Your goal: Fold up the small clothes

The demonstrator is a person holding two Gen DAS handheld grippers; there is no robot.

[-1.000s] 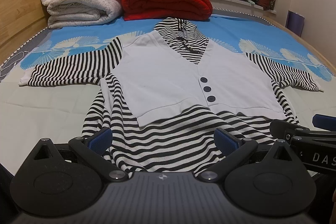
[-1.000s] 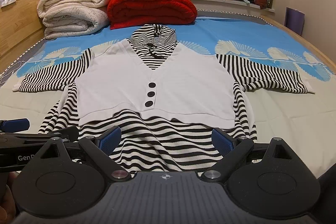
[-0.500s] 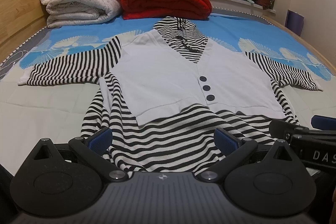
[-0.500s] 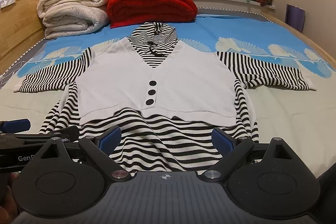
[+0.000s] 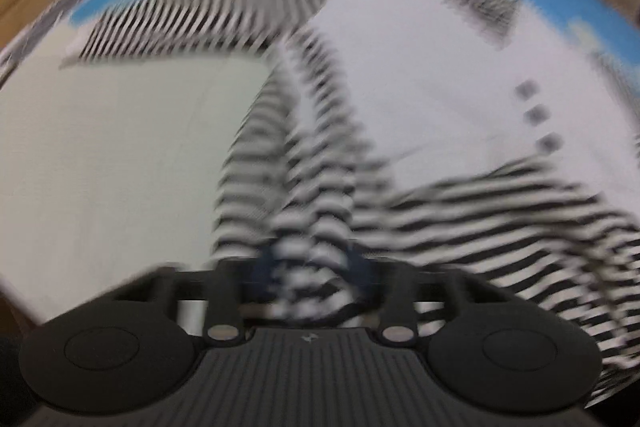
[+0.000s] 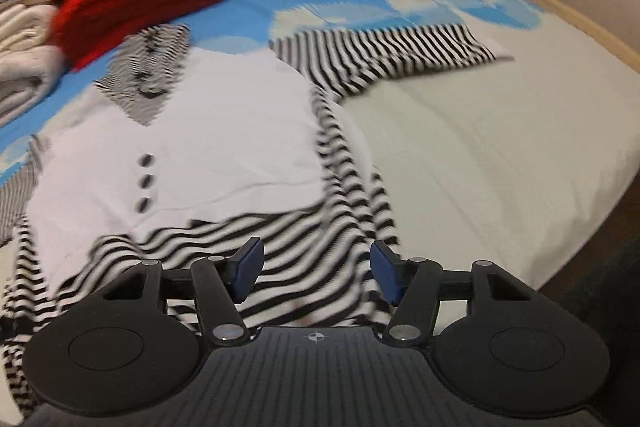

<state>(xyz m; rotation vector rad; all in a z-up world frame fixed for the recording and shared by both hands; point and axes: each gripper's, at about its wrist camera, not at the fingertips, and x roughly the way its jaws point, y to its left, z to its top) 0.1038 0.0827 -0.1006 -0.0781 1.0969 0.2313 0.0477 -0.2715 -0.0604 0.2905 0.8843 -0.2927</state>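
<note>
Two low wrist views, shared shirt

A small black-and-white striped hooded top with a pale grey vest front and three dark buttons lies face up on the bed, sleeves spread wide, its striped hem rumpled at the near edge.

Both grippers look the same: left gripper and right gripper are matte black. Ribbed grey top, round side discs, silver screws, blue finger pads.
</note>
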